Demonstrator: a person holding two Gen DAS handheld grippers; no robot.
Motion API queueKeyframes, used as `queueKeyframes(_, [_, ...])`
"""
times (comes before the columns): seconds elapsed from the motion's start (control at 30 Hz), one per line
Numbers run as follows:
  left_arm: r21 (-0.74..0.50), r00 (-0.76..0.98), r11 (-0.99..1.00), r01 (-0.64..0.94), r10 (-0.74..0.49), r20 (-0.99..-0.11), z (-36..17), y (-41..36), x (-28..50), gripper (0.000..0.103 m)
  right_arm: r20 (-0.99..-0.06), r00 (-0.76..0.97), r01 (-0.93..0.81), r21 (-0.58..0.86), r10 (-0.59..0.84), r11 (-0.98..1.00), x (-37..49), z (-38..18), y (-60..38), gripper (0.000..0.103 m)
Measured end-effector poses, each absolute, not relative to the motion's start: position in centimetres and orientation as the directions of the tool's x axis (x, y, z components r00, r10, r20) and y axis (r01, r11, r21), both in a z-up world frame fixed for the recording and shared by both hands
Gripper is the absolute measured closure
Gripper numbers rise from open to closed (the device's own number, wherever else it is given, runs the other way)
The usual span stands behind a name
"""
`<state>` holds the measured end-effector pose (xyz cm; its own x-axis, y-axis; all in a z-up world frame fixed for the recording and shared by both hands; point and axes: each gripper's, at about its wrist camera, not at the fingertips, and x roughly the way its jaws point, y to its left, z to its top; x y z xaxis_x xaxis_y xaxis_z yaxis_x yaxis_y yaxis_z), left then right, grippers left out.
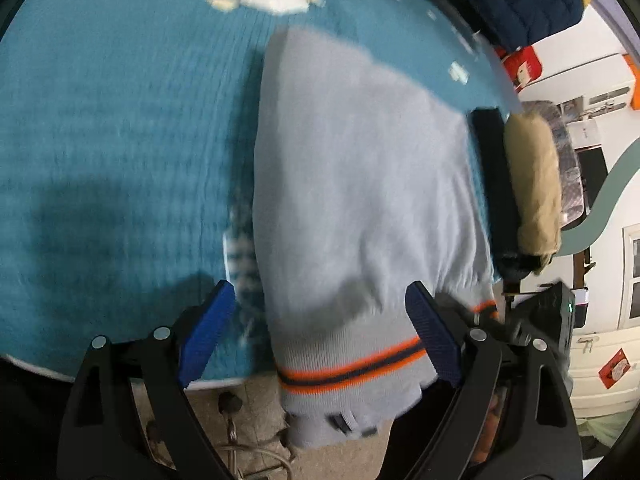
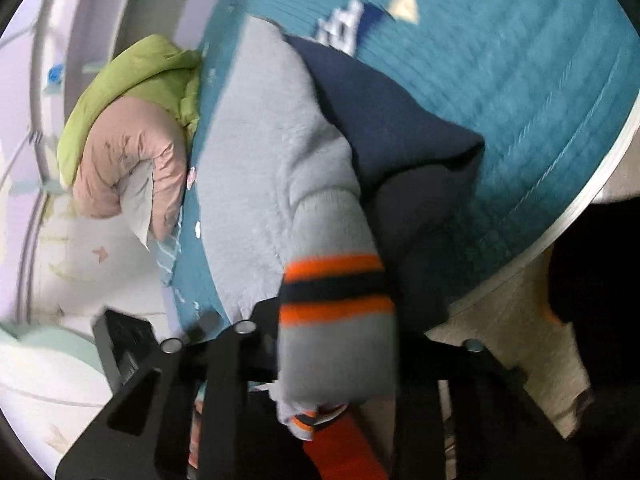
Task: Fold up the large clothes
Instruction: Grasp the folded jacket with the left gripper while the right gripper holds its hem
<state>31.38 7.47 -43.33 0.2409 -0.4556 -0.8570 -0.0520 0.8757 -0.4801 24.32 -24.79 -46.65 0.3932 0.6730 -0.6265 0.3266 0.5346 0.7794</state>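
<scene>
The left claw [image 1: 320, 332] gapes wide around the striped hem of a pale grey knitted sweater [image 1: 360, 184] on the teal quilted bed [image 1: 120, 120]. The right claw [image 2: 336, 344] is clamped on that sweater's orange-and-navy striped cuff [image 2: 336, 292].

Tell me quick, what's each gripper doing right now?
Left gripper: jaws open, straddling the pale grey knit sweater's orange-striped hem, not clamping.
Right gripper: jaws shut on the sweater's striped cuff.

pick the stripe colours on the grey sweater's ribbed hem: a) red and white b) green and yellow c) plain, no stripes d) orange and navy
d: the grey sweater has a ribbed hem with two orange bands on either side of a dark navy one, seen in both wrist views.
</scene>
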Motion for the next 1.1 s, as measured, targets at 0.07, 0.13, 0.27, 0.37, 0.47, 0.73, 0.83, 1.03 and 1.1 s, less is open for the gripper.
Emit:
queueKeyframes(0.07, [-0.452, 0.254, 0.891, -0.032, -0.430, -0.866, -42.4, 7.7, 33.3, 0.016, -0.642, 0.404, 0.314, 0.767, 0.652, 0.560, 24.3, -45.6, -25.0, 0.081])
queueKeyframes(0.13, [-0.428, 0.269, 0.904, -0.013, -0.409, -0.872, -41.7, 7.9, 35.2, 0.016, -0.658, 0.406, 0.304, 0.751, 0.634, 0.586, 24.6, -44.8, -25.5, 0.081])
queueKeyframes(0.27, [-0.401, 0.264, 0.915, 0.047, -0.399, -0.878, -40.4, 7.4, 39.8, 0.016, -0.703, 0.356, 0.291, 0.709, 0.616, 0.642, 26.2, -44.2, -28.2, 0.081])
queueKeyframes(0.37, [-0.376, 0.247, 0.921, 0.104, -0.390, -0.887, -40.0, 6.2, 42.5, 0.016, -0.756, 0.329, 0.274, 0.649, 0.565, 0.709, 28.3, -43.4, -30.7, 0.081])
queueKeyframes(0.47, [-0.371, 0.204, 0.914, 0.162, -0.399, -0.894, -40.8, 4.5, 44.3, 0.016, -0.812, 0.310, 0.271, 0.574, 0.495, 0.773, 30.9, -43.2, -32.9, 0.081])
queueKeyframes(0.73, [-0.413, 0.022, 0.878, 0.243, -0.430, -0.902, -46.5, -0.8, 48.3, 0.016, -0.842, 0.278, 0.257, 0.529, 0.462, 0.809, 32.3, -44.5, -33.8, 0.080])
queueKeyframes(0.83, [-0.445, -0.012, 0.866, 0.229, -0.455, -0.890, -47.6, -0.8, 49.0, 0.014, -0.834, 0.277, 0.261, 0.543, 0.477, 0.798, 32.2, -44.7, -33.9, 0.080])
queueKeyframes(1.03, [-0.501, -0.065, 0.847, 0.179, -0.498, -0.865, -48.5, -0.9, 49.8, 0.015, -0.836, 0.266, 0.264, 0.542, 0.480, 0.798, 32.6, -44.5, -33.7, 0.079])
queueKeyframes(1.1, [-0.513, -0.085, 0.841, 0.171, -0.507, -0.858, -48.3, -0.8, 49.6, 0.019, -0.835, 0.265, 0.267, 0.544, 0.482, 0.796, 32.4, -44.4, -33.4, 0.079])
